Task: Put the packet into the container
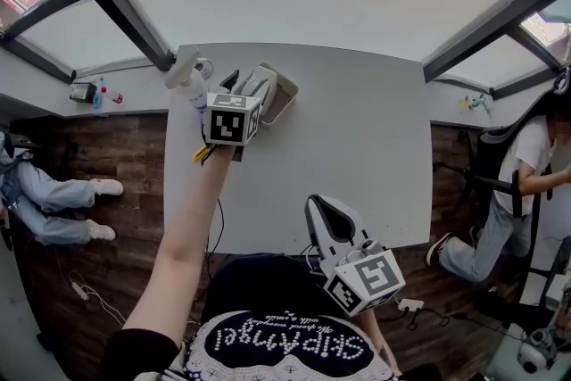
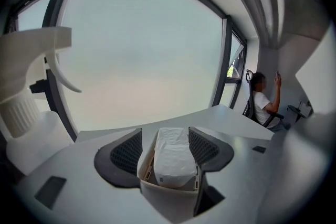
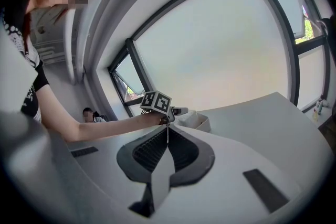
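Between my left gripper's [image 2: 165, 136] wide-parted jaws sits the container [image 2: 170, 196]. The packet [image 2: 172, 160] lies inside it, long axis running straight away along the jaws (nothing gripped). My right gripper [image 3: 167, 131], jaws pressed together and empty, hangs well apart from it, near my body.

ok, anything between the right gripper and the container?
Nothing. The head view shows only bare table between the right gripper and the container. The left gripper view shows the packet lying inside it.
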`<state>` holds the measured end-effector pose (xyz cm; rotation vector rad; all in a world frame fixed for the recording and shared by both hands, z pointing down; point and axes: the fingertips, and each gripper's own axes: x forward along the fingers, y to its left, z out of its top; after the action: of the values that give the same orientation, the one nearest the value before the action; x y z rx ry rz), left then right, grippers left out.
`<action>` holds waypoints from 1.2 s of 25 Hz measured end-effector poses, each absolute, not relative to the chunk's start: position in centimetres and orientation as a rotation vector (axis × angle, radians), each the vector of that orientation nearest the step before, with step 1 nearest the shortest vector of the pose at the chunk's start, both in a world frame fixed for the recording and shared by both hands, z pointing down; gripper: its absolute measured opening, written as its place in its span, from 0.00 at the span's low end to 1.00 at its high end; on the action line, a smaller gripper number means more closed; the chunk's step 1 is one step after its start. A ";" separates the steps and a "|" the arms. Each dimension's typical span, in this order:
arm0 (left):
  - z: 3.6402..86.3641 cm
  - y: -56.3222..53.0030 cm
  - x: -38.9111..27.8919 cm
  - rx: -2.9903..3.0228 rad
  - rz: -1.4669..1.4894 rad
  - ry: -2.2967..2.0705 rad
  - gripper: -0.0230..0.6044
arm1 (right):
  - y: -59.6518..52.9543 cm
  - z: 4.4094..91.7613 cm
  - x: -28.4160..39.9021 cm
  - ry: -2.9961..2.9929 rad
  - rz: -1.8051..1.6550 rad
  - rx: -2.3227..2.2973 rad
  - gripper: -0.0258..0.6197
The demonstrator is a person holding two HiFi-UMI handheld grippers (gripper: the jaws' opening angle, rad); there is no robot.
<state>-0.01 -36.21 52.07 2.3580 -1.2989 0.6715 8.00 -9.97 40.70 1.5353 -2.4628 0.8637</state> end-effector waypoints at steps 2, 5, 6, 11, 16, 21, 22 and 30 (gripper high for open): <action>51.1 -35.9 -0.2 2.380 0.630 -1.317 0.49 | -9.9 40.6 7.8 -2.469 0.857 1.526 0.06; 49.0 -35.4 -0.3 2.433 0.558 -1.345 0.49 | -9.8 40.6 7.6 -2.475 0.851 1.517 0.06; 48.2 -35.1 -0.1 2.457 0.537 -1.352 0.48 | -9.8 40.5 7.5 -2.477 0.849 1.515 0.06; 43.5 -33.6 0.3 2.563 0.398 -1.392 0.45 | -9.4 40.2 7.4 -2.498 0.821 1.499 0.06; 39.3 -31.8 0.4 2.655 0.303 -1.406 0.44 | -9.1 40.0 7.4 -2.504 0.820 1.503 0.06; 35.9 -28.9 -0.6 2.701 0.189 -1.438 0.44 | -9.1 39.9 7.4 -2.503 0.817 1.516 0.06; 35.3 -28.1 -0.7 2.710 0.169 -1.437 0.44 | -9.1 39.9 7.3 -2.507 0.813 1.513 0.06; 30.7 -22.6 -1.7 2.799 0.045 -1.468 0.44 | -9.1 39.8 7.0 -2.514 0.811 1.502 0.06</action>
<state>-1.71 -22.63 30.71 2.7992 -1.4675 0.0447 7.02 -9.14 39.84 1.5022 -2.5138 0.8111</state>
